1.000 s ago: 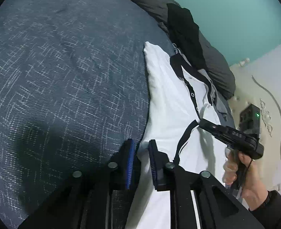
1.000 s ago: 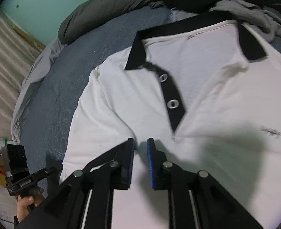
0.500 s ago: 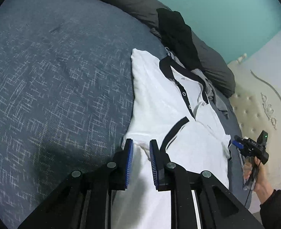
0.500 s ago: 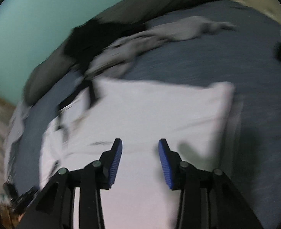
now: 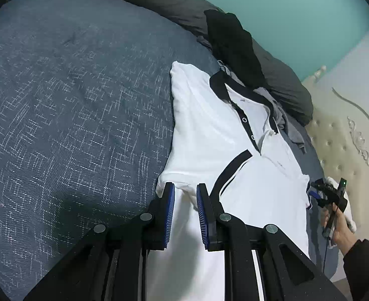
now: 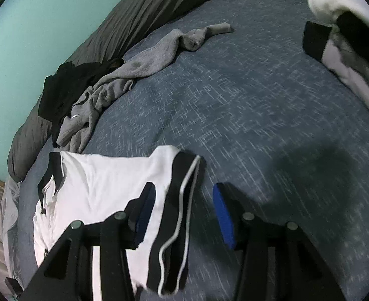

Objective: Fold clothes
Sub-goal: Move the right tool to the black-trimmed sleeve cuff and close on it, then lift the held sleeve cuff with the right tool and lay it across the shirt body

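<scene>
A white polo shirt [image 5: 209,135] with a black collar and black button strip lies on the dark blue bedspread [image 5: 71,105], its left side already folded in over the chest so that a black-edged sleeve cuff [image 5: 232,168] slants across the front. The left gripper [image 5: 185,215] sits low over the shirt's folded left edge, its blue pads [image 5: 170,213] drawn close together with a ridge of white fabric between them; whether they actually pinch the cloth cannot be told from the pictures.

The right gripper [image 6: 184,215], seen from the left wrist view at the far right side of the shirt in a person's hand [image 5: 339,228], has just been opening its jaws. They now stand apart, and the shirt's right sleeve with its black cuff and white stripe [image 6: 181,200] lies in the gap, against the left pad while the right pad [image 6: 223,215] is clear of it.

Beyond the shirt, a crumpled grey garment [image 6: 124,82] and a black garment [image 6: 66,85] lie beside a dark grey duvet [image 6: 134,15] along the teal wall. Another white and black garment [image 6: 344,40] lies at the bed's far corner.
</scene>
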A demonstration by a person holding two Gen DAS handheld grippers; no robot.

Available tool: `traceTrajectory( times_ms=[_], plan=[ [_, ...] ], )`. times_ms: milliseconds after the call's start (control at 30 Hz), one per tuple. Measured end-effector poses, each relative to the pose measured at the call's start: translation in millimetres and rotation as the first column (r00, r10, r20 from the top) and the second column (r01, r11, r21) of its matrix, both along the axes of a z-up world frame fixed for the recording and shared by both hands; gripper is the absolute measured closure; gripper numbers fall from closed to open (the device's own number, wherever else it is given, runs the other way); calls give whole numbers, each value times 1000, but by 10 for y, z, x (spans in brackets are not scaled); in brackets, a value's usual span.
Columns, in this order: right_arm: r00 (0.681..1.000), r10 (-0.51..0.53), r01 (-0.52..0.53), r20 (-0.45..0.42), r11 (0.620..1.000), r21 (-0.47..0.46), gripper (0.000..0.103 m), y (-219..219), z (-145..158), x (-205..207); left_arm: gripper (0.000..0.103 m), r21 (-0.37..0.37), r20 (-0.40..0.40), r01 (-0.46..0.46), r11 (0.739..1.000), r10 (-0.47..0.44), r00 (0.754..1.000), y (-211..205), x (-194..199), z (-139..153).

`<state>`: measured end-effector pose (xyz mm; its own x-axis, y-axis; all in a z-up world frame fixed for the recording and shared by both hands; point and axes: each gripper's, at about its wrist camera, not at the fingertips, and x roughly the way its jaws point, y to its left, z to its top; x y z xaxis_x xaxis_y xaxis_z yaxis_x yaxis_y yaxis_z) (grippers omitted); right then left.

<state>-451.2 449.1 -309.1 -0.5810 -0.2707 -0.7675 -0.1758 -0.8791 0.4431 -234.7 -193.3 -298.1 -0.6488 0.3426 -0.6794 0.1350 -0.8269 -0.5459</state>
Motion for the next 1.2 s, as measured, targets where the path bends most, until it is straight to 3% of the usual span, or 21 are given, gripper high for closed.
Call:
traceTrajectory(
  times_ms=[200, 433, 600, 733, 867, 1033, 1200],
  plan=[
    [1000, 21, -20, -21, 998, 52, 55, -123, -65, -76, 83, 0, 12, -14, 1000, 14, 1000, -50, -11, -54],
    [996, 70, -61, -63, 989, 138, 95, -266, 11, -53, 83, 5, 17, -14, 1000, 14, 1000, -66, -4, -82],
    [987, 119, -89, -111, 965, 246, 98, -393, 256, 14, 83, 8, 10, -10, 1000, 10, 1000, -62, -2, -56],
    [969, 209, -149, -135, 922, 358, 99, -726, 509, 108, 83, 15, 7, -6, 1000, 6, 1000, -54, 0, -43],
    [948, 289, -218, -133, 895, 390, 99, -1143, 666, 159, 83, 17, -5, -3, 1000, 3, 1000, -47, -1, 4],
    [923, 376, -298, -79, 831, 470, 99, -1789, 681, 231, 83, 26, -13, 0, 1000, 0, 1000, -44, -2, 40],
    [906, 424, -357, -9, 774, 523, 99, -2387, 507, 303, 83, 38, -13, 4, 999, -3, 1000, -49, 3, 44]
  ],
)
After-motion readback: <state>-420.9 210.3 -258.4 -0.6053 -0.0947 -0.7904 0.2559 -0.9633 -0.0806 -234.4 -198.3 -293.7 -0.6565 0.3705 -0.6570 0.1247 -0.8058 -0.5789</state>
